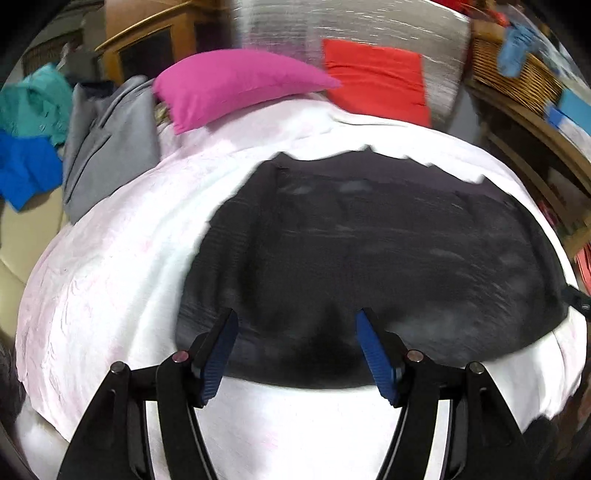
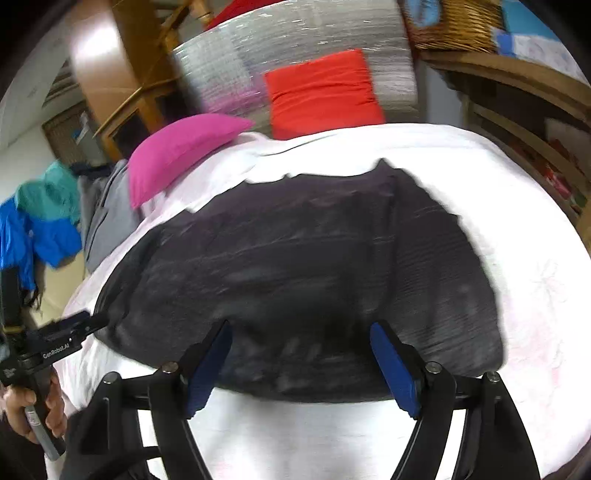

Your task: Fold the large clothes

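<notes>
left gripper (image 1: 295,325): jaws apart, nothing between the blue pads (image 1: 218,358); tips sit over the near hem of the black garment, not pressing it. Pads look clear of the cloth.
right gripper (image 2: 301,336): jaws wide apart, empty; blue pads (image 2: 395,365) frame the near edge of the same garment. Cannot tell whether tips touch the fabric.
person's hand (image 2: 35,410): seen low left in the right wrist view, wrapped round the handle of the other gripper's grip.
black garment (image 1: 369,251): large dark knit piece, spread flat on the bed, roughly rectangular, looks folded over. Near hem runs across just beyond both sets of jaws, far edge wavy toward the pillows. Motion blur on the surface.
white bedcover (image 1: 110,277): under the garment, bare on all sides of it, faint pink pattern, wrinkled at the left.
grey clothing (image 1: 107,147): heaped at the bed's left edge, apart from the black piece.
blue and teal clothes (image 1: 29,147): piled left of the grey heap, off the bedcover.
pink pillow (image 1: 229,85): far left of the bed head, tilted, beyond the garment.
red pillow (image 1: 376,81): far, right of the pink one, leaning on a silvery wrapped panel (image 1: 332,26).
wicker basket (image 1: 517,70): far right on a wooden shelf, blue cloth hanging on its rim.
</notes>
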A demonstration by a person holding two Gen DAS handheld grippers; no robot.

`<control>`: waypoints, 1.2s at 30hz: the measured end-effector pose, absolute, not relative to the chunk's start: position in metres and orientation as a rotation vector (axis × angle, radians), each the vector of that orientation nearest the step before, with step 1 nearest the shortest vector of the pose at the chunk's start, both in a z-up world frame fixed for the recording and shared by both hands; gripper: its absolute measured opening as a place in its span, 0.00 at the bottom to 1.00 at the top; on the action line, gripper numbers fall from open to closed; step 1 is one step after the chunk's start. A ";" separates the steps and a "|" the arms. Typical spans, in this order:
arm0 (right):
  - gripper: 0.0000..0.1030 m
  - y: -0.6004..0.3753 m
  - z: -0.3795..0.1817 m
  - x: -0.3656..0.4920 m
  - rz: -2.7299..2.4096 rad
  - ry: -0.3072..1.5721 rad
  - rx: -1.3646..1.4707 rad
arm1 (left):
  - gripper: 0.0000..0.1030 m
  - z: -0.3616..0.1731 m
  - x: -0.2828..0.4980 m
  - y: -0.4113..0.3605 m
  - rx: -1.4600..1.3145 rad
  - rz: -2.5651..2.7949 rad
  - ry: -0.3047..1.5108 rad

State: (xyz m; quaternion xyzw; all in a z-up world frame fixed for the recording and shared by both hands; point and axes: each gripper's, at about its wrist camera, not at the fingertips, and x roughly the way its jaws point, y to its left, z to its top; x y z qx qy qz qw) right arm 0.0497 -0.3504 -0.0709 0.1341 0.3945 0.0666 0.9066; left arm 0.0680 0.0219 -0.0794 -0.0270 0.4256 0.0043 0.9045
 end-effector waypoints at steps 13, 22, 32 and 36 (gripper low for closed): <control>0.86 -0.470 -0.118 0.163 0.177 0.969 0.564 | 0.75 -0.114 0.170 0.108 -0.348 -0.090 1.012; 0.37 -0.433 -0.140 0.203 0.339 1.113 0.563 | 0.30 -0.136 0.210 0.078 -0.301 -0.233 1.120; 0.21 -0.411 -0.017 0.167 0.356 0.941 0.306 | 0.18 -0.038 0.144 0.054 -0.214 -0.179 0.871; 0.21 -0.417 -0.056 0.153 0.319 0.991 0.334 | 0.19 -0.079 0.124 0.056 -0.237 -0.175 0.937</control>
